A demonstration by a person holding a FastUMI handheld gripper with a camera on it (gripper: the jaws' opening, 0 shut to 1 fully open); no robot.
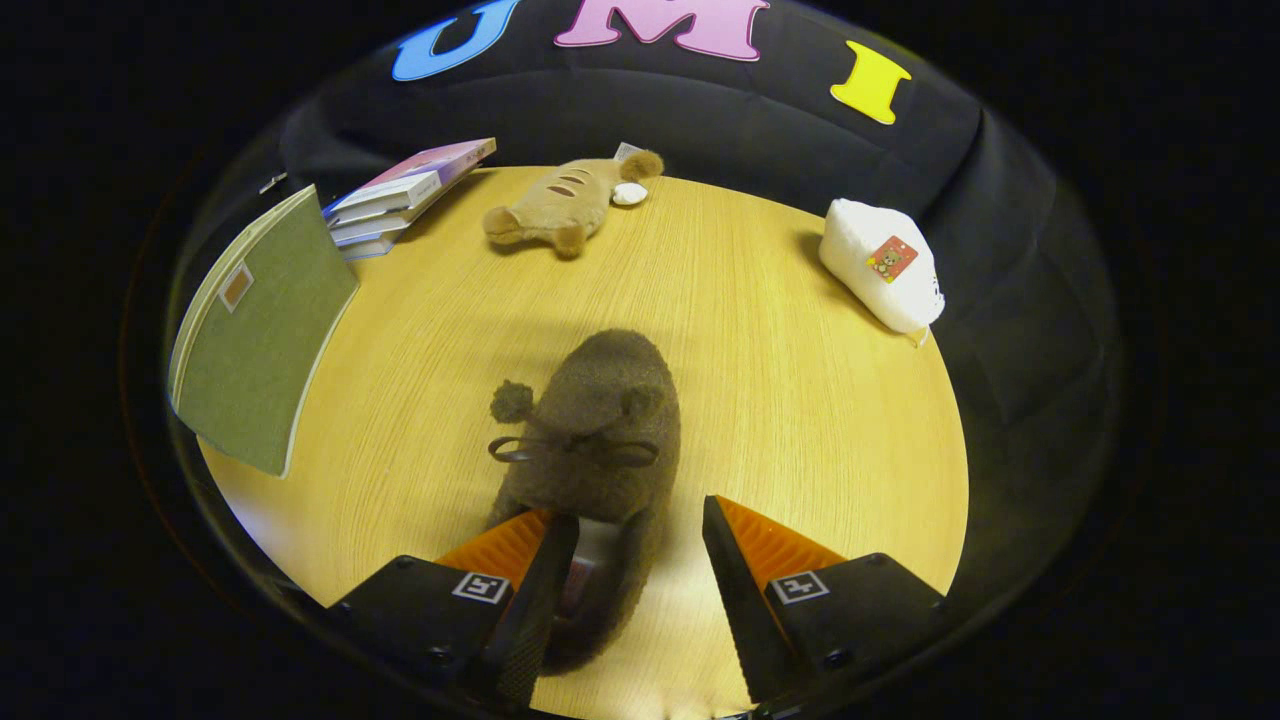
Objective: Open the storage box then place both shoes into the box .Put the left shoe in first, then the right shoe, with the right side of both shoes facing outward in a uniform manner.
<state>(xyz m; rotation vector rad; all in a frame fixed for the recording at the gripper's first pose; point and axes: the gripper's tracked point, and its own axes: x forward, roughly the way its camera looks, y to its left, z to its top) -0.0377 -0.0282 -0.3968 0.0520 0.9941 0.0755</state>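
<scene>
one fuzzy slipper (590, 420) on wooden table (800, 400) | gripper (640, 560) spread around heel

shoe (590, 430) heel hidden behind tool (640, 560) finger

A fuzzy slipper (590, 420) lies on the wooden table (800, 400) in the lower middle of the frame, toe pointing toward the booth wall, its heel reaching back between the 2 spread fingers of the gripper (640, 540). The left finger sits over the slipper's heel opening; the right finger stands apart from it, over bare table. Beyond the slipper, at the upper middle, a plush toy (565, 205) lies near the table's far edge. To the upper left, a stack of books (400, 195) rests at the table's corner, and a folder (260, 330) lies just before it at the left. At the upper right, a soft white pack (880, 265) sits at the table's edge, well apart from the slipper.
</scene>
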